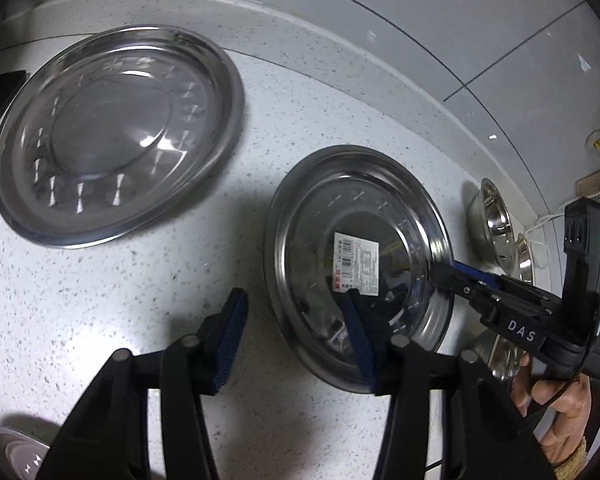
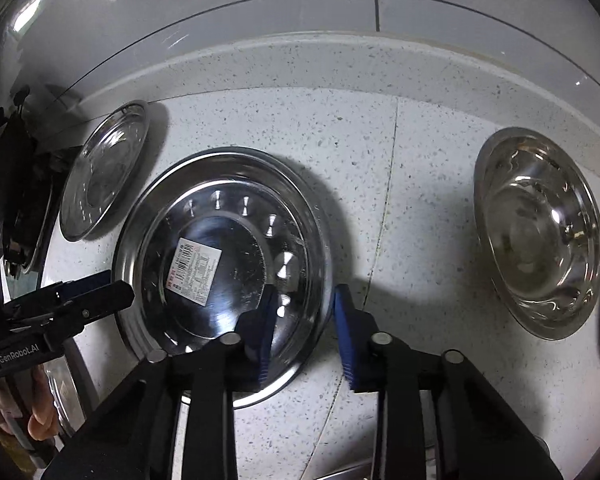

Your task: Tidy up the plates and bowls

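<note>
Both grippers point down at a white speckled counter (image 2: 420, 184). The left gripper (image 1: 296, 332) has its two blue fingers spread wide apart and holds nothing. One finger hangs over the near rim of a shiny metal plate (image 1: 358, 264), and the other hangs over bare counter beside it. This plate has a white paper sticker (image 1: 356, 262) in its flat round middle.

The right gripper (image 2: 306, 332) also has its fingers apart and holds nothing. The right-hand rim of the same stickered plate (image 2: 224, 268) lies between its fingers, with one finger over the plate and the other over the counter. I cannot tell if the fingers touch the rim.

A second round metal plate (image 1: 116, 136) lies flat, well apart to the left, with little bright marks in a ring. A deep, shiny metal bowl (image 2: 540, 232) sits off to the right, near the wall.
</note>
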Available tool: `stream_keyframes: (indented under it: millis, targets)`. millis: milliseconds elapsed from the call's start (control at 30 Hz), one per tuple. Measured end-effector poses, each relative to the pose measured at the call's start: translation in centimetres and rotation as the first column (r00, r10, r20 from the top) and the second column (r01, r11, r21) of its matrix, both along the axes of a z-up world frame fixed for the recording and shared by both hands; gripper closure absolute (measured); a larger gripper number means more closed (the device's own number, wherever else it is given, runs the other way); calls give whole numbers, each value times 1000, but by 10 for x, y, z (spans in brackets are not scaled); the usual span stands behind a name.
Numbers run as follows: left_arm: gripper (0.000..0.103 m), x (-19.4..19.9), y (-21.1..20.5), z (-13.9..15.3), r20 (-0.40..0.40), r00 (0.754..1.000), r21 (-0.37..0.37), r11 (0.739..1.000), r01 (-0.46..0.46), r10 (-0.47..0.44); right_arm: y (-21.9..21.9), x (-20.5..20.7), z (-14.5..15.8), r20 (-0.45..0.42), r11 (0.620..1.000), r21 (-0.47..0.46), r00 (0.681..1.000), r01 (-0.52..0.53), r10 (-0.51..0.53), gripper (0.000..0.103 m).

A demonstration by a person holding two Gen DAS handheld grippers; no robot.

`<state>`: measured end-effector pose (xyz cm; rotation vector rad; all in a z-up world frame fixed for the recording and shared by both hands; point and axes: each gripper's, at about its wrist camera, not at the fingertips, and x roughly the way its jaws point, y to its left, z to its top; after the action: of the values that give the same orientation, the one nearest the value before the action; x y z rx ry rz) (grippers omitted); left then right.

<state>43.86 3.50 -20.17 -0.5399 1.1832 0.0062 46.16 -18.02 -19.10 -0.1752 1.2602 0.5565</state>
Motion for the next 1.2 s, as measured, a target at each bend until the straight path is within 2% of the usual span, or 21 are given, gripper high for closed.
stream_keyframes:
  millis: [100,167,200,233,300,400,533,800,1033,1200]
  targets:
    - [70,8,-8,-1,1,1000,24,999,22,-22,-7,0,-4,-16,1000,5,1000,-5,5,90]
    - [78,12,-10,-2,-5,1000,57,998,22,-21,-8,0,-4,-13,1000,9,1000,-3,3,91]
    - [89,13,-10,-3,-11,1000,68,997,19,-19,-9,0,-4,-11,1000,10,1000,-3,3,91]
    - [92,14,-9,-4,-17,1000,70,997,13,-12,-10,0,-4,-5,1000,10,1000,-1,1,91]
    - [93,13,-7,-5,-23,1000,51,999,-1,2,-13,1,-5,2,1000,11,1000,9,-9,91]
    - [92,8,-9,-3,-19,1000,80,997,-3,5,-15,0,-5,6,1000,17,1000,10,-10,91]
    - [92,-1,-7,2,-6,1000,62,998,-12,12,-12,-6,-3,30,1000,4,999,10,-10,91]
    - [93,-36,4,45,97,995,65,998,-19,12,-7,-22,21,70,1000,14,997,15,-16,91]
    - [93,-89,30,78,144,990,36,999,2,-7,11,-71,63,133,1000,2,991,19,-19,91]
    - [93,-143,56,99,162,986,52,998,36,-44,26,-124,79,156,1000,16,988,20,-23,91]
